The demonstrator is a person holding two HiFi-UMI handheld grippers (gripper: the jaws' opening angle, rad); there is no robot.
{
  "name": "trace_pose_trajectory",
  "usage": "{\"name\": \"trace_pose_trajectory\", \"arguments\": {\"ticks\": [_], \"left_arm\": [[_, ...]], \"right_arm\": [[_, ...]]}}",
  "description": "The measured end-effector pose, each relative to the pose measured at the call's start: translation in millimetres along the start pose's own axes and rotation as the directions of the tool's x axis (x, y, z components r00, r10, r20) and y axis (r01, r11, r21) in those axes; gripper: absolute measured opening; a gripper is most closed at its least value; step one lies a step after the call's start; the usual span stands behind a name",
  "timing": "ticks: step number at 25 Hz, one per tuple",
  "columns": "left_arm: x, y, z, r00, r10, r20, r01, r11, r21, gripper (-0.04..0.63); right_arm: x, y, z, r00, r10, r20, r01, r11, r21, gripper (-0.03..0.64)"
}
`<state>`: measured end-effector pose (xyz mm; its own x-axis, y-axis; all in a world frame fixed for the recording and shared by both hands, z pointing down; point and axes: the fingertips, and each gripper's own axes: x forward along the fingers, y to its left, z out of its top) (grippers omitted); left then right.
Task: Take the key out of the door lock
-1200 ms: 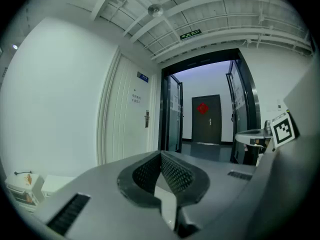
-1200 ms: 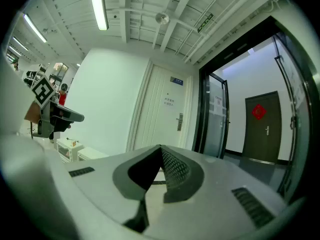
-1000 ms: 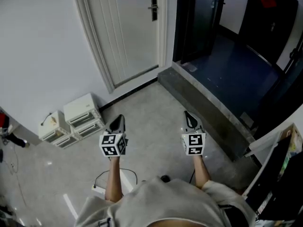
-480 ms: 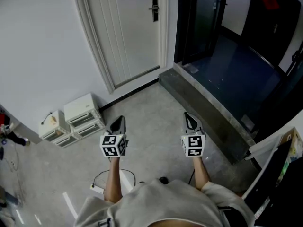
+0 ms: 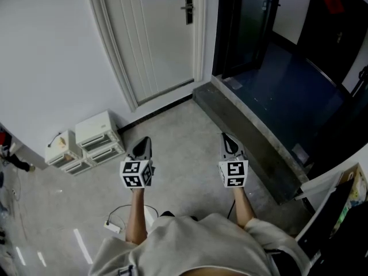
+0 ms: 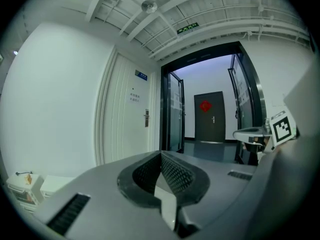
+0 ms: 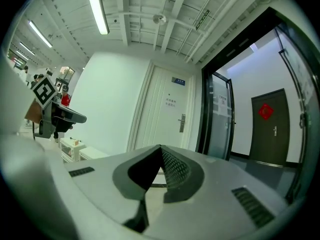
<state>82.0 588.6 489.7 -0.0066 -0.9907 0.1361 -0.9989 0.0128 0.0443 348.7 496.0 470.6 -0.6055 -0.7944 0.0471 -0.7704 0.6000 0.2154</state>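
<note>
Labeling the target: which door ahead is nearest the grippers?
The white door with the lock plate, left of the glass doorway. The dark door bearing a red ornament stands far back, beyond the raised step.

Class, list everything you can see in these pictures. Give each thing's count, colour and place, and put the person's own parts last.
door: one, white, closed, straight ahead
lock plate with handle: one, dark, at the door's right edge; no key can be made out
drawer units: two, white, on the floor by the left wall
step: one, dark grey, along the doorway on the right
far door: one, dark with a red decoration, beyond the doorway
cable: one, dark, on the floor near the person
left gripper: one, black with marker cube, jaws together, empty
right gripper: one, same colours, jaws together, empty
</note>
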Motion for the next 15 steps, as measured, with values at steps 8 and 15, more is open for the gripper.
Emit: {"name": "trace_pose_trajectory", "arguments": {"ticks": [8,15], "left_arm": [[32.3,10.8,3.8,1.0,0.008,0.004,-0.008,1.0,0.009,0.018],[88.2,25.2,-8.2,1.0,-0.018,-0.022,0.018,1.0,0.0,0.018]], "right_arm": [[33.2,-11.8,-6.9,1.0,0.006,-0.001,-0.006,1.0,0.002,0.021],[79.4,-21.4,-22.2,1.0,-0.003,-0.024,0.003,1.0,-0.004,0.021]]}}
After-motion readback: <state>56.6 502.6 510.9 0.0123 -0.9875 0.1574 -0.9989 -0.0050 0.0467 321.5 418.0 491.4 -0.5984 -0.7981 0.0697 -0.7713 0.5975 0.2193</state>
